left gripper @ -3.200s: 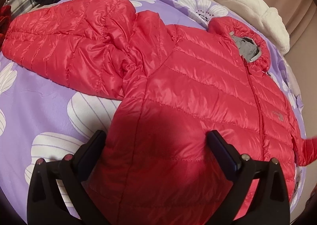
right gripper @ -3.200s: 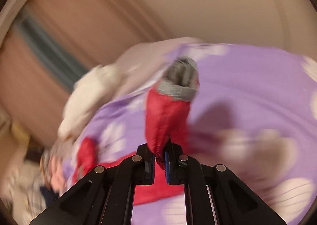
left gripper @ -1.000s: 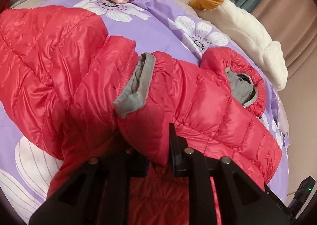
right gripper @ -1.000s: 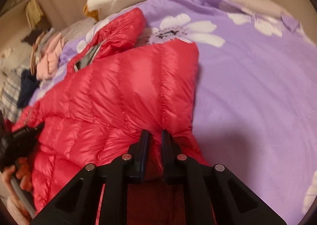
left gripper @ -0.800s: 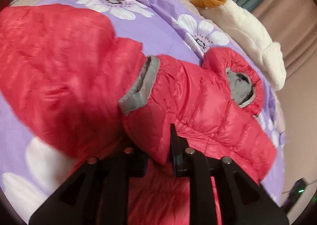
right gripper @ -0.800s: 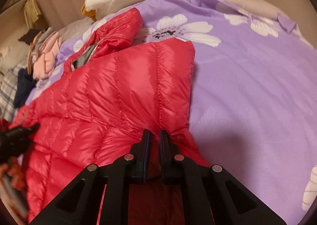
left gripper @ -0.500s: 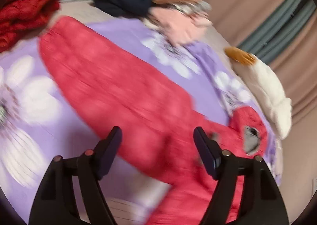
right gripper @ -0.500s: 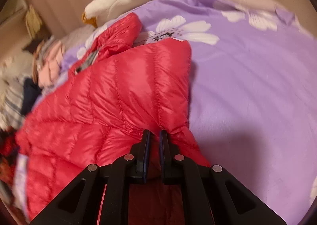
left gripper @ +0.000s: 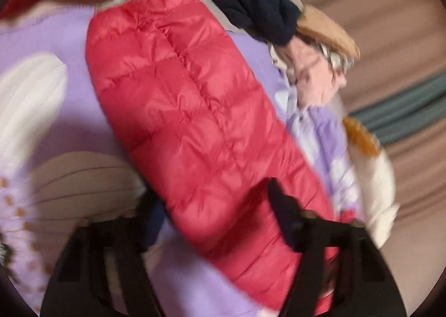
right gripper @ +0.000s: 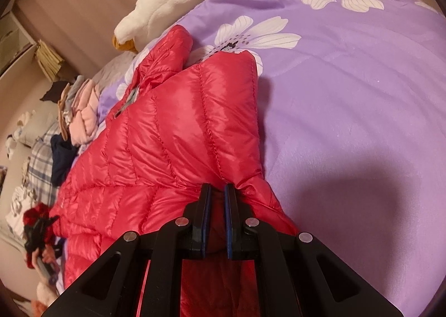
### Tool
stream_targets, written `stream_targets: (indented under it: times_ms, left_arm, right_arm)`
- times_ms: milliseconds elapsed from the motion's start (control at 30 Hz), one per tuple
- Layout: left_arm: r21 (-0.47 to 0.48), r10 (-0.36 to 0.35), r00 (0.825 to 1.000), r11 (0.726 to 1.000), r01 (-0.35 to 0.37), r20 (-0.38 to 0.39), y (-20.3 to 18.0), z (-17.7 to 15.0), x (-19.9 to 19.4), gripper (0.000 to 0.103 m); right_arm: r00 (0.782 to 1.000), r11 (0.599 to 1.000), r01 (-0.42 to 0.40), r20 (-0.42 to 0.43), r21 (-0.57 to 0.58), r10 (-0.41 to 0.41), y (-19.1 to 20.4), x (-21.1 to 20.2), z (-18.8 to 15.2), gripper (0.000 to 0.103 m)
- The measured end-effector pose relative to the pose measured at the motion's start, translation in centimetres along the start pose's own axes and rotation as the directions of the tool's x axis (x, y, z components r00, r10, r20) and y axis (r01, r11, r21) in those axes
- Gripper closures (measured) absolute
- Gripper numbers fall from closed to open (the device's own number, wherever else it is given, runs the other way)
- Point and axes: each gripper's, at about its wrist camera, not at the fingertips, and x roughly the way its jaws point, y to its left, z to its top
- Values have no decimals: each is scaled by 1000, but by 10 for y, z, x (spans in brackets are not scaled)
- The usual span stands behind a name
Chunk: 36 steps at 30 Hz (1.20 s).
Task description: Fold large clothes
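Spread on purple flowered bedspread, red quilted puffer jacket, side fold pinched in closed right gripper; left gripper just narrowing, empty, over outstretched sleeve: best seized near cuff.

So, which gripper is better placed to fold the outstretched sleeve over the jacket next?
Left, probably. The left gripper has its jaws apart astride the red sleeve, and they have just been closing. The right gripper is shut on the jacket's folded edge.
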Motion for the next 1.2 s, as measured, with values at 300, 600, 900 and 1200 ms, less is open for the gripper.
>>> stream_targets:
  times_ms: [300, 600, 900, 1200]
  left_arm:
    - [513, 317, 888, 730, -452, 332, -139, -61, -15, 92]
    - [913, 0, 963, 318, -257, 271, -303, -277, -40, 87]
    - [958, 218, 975, 269, -104, 45, -261, -394, 44, 78]
    - [921, 151, 977, 379, 86, -153, -265, -379, -15, 42]
  right_arm:
    - [998, 996, -66, -15, 67, 67, -12, -2, 4, 100]
    - [986, 959, -151, -31, 240, 163, -35, -21, 4, 100]
    - [989, 956, -130, -32, 263, 143, -50, -36, 1, 99]
    - [988, 955, -140, -28, 261, 152, -48, -40, 4, 82]
